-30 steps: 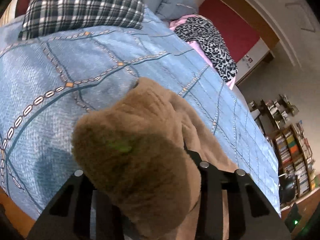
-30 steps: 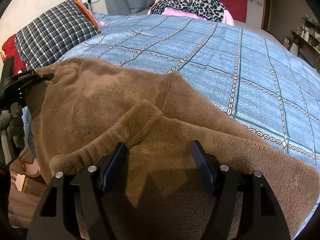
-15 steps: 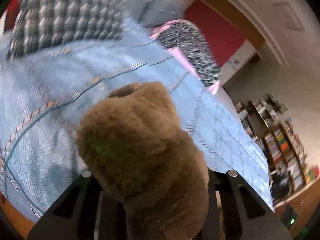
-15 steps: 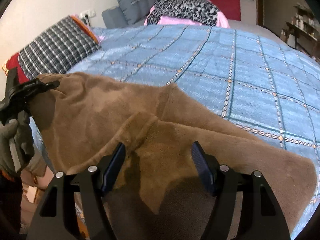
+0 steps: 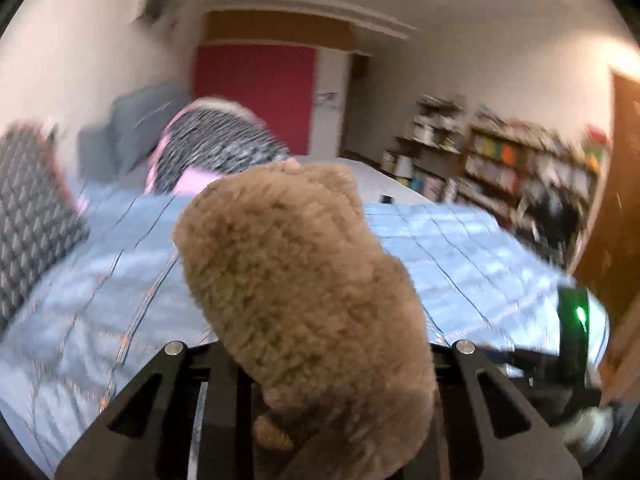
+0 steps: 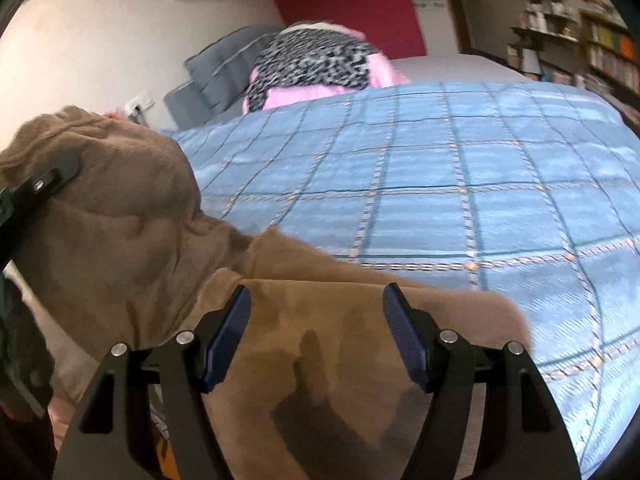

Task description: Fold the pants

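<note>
Brown fleece pants on blue checked bedspread (leopard-print blanket behind).

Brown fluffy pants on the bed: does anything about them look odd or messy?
Yes. The brown pants are not flat: one end bunches in a lump in the left claw, lifted off the blue bedspread, while the rest drapes rumpled over the bed's edge.

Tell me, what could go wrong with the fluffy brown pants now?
The left gripper pinches only a thick bunch of the brown fleece pants, lifted off the bed; the bunch could slip out.

The right gripper stands open over the pants, so that end is unheld and may drag or crumple on the blue bedspread.

The pants lie at the bed's near edge and might slide off.
</note>
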The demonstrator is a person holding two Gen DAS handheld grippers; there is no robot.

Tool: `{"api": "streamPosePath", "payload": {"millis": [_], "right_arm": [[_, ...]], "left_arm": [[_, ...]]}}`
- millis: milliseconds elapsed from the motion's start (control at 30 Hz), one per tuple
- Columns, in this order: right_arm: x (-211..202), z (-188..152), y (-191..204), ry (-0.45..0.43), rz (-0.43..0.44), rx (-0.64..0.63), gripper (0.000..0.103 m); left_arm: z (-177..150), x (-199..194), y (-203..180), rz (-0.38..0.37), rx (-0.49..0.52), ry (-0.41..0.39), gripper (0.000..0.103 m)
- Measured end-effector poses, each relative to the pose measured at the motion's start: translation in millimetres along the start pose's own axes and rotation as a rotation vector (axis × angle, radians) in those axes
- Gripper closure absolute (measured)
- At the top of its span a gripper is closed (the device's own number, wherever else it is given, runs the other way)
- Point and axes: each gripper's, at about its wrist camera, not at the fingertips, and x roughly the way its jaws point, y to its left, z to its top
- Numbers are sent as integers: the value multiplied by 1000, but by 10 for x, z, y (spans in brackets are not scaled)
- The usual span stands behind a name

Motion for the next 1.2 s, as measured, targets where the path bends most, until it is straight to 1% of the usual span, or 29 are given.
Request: {"api": "streamPosePath", "payload": {"millis": [100, 167, 267, 333, 400, 433, 467, 500, 567, 633, 667, 733, 800, 833, 900, 967, 1000, 1033, 1100, 1133, 1167, 1200], "right_arm": [[-94, -34, -219, -17, -17, 56, 35], [-163, -72, -411, -27, -28, 108, 35], [-249, -129, -634, -41, -46, 158, 35], [-318, -178, -794, -53, -64, 188, 35], [-353, -213, -902, -58, -75, 210, 35], [-376, -242, -988, -61, -82, 228, 35], [-381, -259, -1044, -61, -85, 239, 35], [-390, -287, -1115, -61, -91, 256, 35], [-400, -329, -1203, -61, -95, 277, 35], [-407, -366, -1303, -59, -93, 301, 35], [-420, -386, -1337, -59, -94, 307, 35], [-425, -397, -1389, -61, -98, 315, 35], [-448, -411, -1426, -65, -101, 322, 35], [-473, -422, -1450, -69, -103, 328, 35], [-513, -429, -1489, -75, -99, 340, 35], [-569, -448, -1526, -81, -68, 358, 35], [-587, -453, -1531, -82, -44, 367, 35], [-613, -463, -1533, -79, 1, 381, 35], [-643, -475, -1517, -70, 92, 406, 35], [-649, -477, -1502, -66, 122, 411, 35], [-650, -482, -1476, -60, 155, 418, 35], [-644, -489, -1444, -50, 198, 429, 34]], "left_arm": [[-65, -4, -548, -42, 155, -1, 79], [-148, 37, -852, -83, 226, 21, 79], [-300, 140, -1193, -137, 290, 78, 79], [-388, 220, -1342, -150, 316, 113, 78], [-495, 332, -1477, -157, 341, 169, 76], [-555, 360, -1536, -160, 347, 190, 72], [-583, 397, -1559, -163, 349, 204, 66], [-624, 439, -1574, -178, 351, 221, 63], [-684, 492, -1699, -219, 351, 246, 47], [-714, 506, -1812, -282, 349, 262, 42], [-720, 485, -1836, -321, 346, 265, 35], [-728, 433, -1912, -388, 338, 269, 31], [-720, 394, -1965, -463, 311, 290, 31], [-706, 372, -1951, -503, 285, 303, 31], [-683, 368, -1853, -555, 218, 326, 31], [-622, 398, -1689, -580, 127, 349, 30], [-600, 416, -1600, -580, 84, 355, 30], [-573, 447, -1461, -571, 26, 356, 29], [-513, 539, -1210, -543, -58, 351, 27], [-492, 564, -1096, -518, -92, 345, 27], [-483, 595, -940, -469, -127, 338, 27], [-464, 623, -864, -444, -139, 337, 27]]}}
